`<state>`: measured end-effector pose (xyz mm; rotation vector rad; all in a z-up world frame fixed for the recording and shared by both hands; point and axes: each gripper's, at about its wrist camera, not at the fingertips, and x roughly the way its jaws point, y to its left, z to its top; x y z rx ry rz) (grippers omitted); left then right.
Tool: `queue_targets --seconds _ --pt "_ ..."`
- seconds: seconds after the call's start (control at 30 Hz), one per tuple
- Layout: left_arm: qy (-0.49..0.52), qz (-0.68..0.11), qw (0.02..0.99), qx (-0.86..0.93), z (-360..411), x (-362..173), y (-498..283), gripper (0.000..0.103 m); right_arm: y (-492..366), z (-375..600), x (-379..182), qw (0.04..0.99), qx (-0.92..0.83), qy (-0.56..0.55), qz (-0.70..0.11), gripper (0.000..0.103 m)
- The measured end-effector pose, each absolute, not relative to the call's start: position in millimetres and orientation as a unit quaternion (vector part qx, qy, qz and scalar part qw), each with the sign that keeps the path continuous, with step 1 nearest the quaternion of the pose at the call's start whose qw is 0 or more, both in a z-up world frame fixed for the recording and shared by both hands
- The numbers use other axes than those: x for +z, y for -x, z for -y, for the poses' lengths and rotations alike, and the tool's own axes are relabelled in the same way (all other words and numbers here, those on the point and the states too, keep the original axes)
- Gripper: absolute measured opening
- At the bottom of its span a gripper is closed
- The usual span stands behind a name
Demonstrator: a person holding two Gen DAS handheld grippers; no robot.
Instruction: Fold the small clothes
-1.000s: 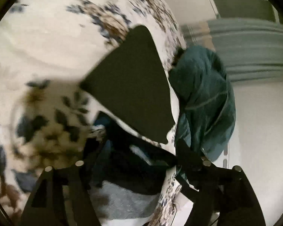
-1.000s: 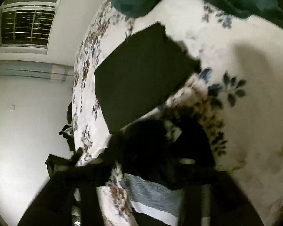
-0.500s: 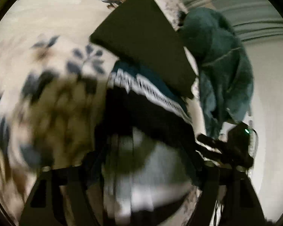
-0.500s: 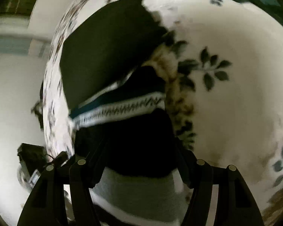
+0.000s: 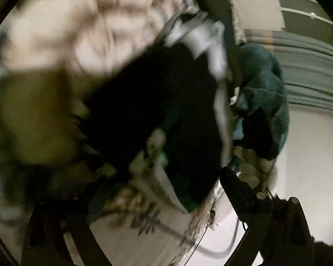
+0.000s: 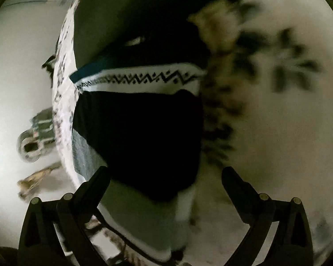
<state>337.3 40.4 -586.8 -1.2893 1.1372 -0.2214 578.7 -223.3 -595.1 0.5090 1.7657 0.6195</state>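
A small dark garment with a white zigzag-patterned band and grey panels (image 6: 139,133) lies folded on the floral bedsheet (image 6: 277,133). My right gripper (image 6: 166,181) is open, its fingers (image 6: 237,184) apart at the garment's near edge, holding nothing. In the blurred left wrist view the same dark garment (image 5: 148,110) lies ahead on the sheet (image 5: 55,33). My left gripper (image 5: 157,190) is open with wide-set fingers (image 5: 237,184) and nothing between them.
A flat black folded piece (image 6: 126,17) lies beyond the garment, also in the left wrist view (image 5: 217,8). A teal garment (image 5: 264,93) is heaped at the bed's edge. The bed edge (image 6: 62,110) drops to a pale floor with small objects (image 6: 35,137).
Both grippers have let go of the patterned garment and pulled back from it; it now lies on the sheet. The left view has swung sideways and is blurred.
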Motion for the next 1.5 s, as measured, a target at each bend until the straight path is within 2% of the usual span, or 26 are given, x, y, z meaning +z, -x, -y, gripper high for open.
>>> queue_targets --seconds 0.1,0.13,0.2,0.23,0.33,0.43,0.57,0.67,0.7,0.73,0.77,0.8,0.83,0.97,1.03,1.1,1.17,1.37,1.4,1.47,1.5 --pt "0.589 -0.469 0.656 -0.060 -41.5 -591.8 -355.1 0.089 -573.3 210.2 -604.1 0.556 0.284 -0.239 -0.743 0.101" --pt "0.591 -0.458 0.662 -0.055 -43.8 -588.9 -360.5 0.062 -569.2 206.0 -603.0 0.560 0.290 -0.239 -0.738 0.087" --pt "0.574 -0.456 0.678 -0.059 -52.5 -578.1 -372.9 0.040 -556.9 202.1 -598.2 0.584 0.280 -0.228 -0.727 0.062" --pt "0.564 -0.456 0.686 -0.063 -57.9 -571.8 -377.0 0.038 -552.5 205.5 -596.4 0.591 0.274 -0.241 -0.720 0.052" --pt "0.532 -0.472 0.697 -0.086 -79.4 -551.2 -390.7 0.038 -523.6 225.0 -579.4 0.616 0.242 -0.303 -0.685 0.038" --pt "0.473 -0.504 0.712 -0.126 -104.5 -527.8 -411.4 0.038 -460.6 231.5 -549.5 0.653 0.204 -0.329 -0.651 0.035" --pt "0.388 -0.583 0.687 -0.190 -114.3 -526.6 -444.5 0.043 -352.7 218.7 -538.4 0.660 0.132 -0.373 -0.639 0.036" --pt "0.316 -0.643 0.672 -0.189 -113.5 -537.8 -447.0 0.055 -321.6 205.5 -564.0 0.633 0.088 -0.386 -0.665 0.048" --pt "0.296 -0.652 0.676 -0.176 -116.6 -537.8 -442.2 0.061 -316.9 206.6 -572.8 0.619 0.076 -0.388 -0.679 0.058" --pt "0.285 -0.646 0.690 -0.158 -123.5 -530.3 -434.0 0.064 -314.9 209.5 -573.7 0.616 0.073 -0.387 -0.683 0.063" --pt "0.277 -0.634 0.707 -0.143 -130.5 -519.1 -424.1 0.070 -313.4 213.1 -570.5 0.617 0.075 -0.384 -0.682 0.065" --pt "0.270 -0.624 0.722 -0.128 -136.3 -509.6 -412.6 0.091 -310.1 220.4 -560.7 0.625 0.079 -0.371 -0.682 0.073" --pt "0.261 -0.613 0.738 -0.107 -145.4 -500.8 -394.2 0.101 -307.1 224.6 -552.1 0.633 0.076 -0.357 -0.683 0.078" --pt "0.198 -0.571 0.796 0.017 -160.0 -475.5 -323.4 0.101 -297.8 255.2 -504.2 0.676 0.064 -0.298 -0.671 0.079" --pt "0.186 -0.581 0.789 0.068 -161.3 -496.1 -294.6 0.102 -306.3 267.8 -481.6 0.700 0.064 -0.254 -0.664 0.079" --pt "0.183 -0.614 0.760 0.108 -166.1 -538.5 -274.7 0.102 -346.0 275.5 -467.0 0.712 0.071 -0.225 -0.661 0.079" --pt "0.192 -0.637 0.735 0.131 -170.7 -579.3 -264.8 0.103 -374.6 275.9 -466.3 0.725 0.074 -0.205 -0.654 0.079" --pt "0.180 -0.623 0.741 0.173 -172.0 -591.4 -272.9 0.103 -485.2 260.0 -509.6 0.731 0.090 -0.165 -0.656 0.079" --pt "0.186 -0.632 0.732 0.173 -175.6 -592.9 -276.4 0.103 -498.0 253.3 -524.3 0.716 0.107 -0.176 -0.667 0.075" --pt "0.199 -0.637 0.724 0.175 -184.2 -583.7 -278.8 0.103 -506.5 245.4 -536.6 0.708 0.126 -0.183 -0.671 0.007" --pt "0.202 -0.631 0.729 0.174 -183.9 -576.9 -282.6 0.102 -506.2 243.6 -529.9 0.724 0.114 -0.160 -0.661 0.003"
